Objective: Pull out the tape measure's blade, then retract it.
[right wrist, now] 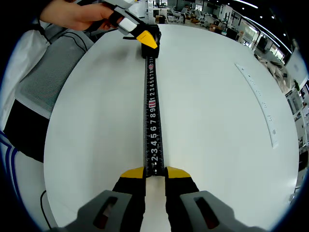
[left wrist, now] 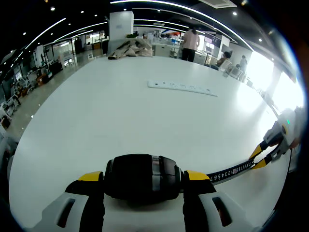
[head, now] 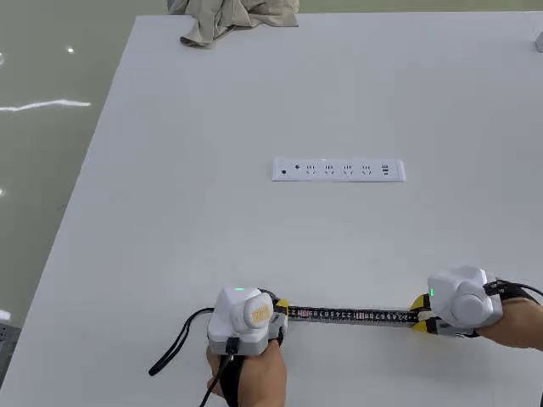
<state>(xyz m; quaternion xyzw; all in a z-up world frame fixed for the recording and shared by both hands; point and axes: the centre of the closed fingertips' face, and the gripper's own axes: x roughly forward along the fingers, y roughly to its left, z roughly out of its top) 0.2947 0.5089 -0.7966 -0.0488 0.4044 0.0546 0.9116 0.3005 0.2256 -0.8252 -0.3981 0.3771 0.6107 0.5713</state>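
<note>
Left gripper [left wrist: 144, 178] clamped the tape measure case [left wrist: 142, 166], and right gripper [right wrist: 154, 173] pinched the blade [right wrist: 151, 106] at its end, thin, springy, probably slippery.

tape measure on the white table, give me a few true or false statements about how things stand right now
1. The left gripper is shut on the black tape measure case. True.
2. The black numbered blade is fully retracted. False: it stretches from the case to the right gripper.
3. The right gripper's jaws pinch the blade's end. True.
4. The flat white power strip lies across the blade. False: it lies apart, farther along the white table.
5. A crumpled beige cloth lies at the table's far edge. True.
</note>
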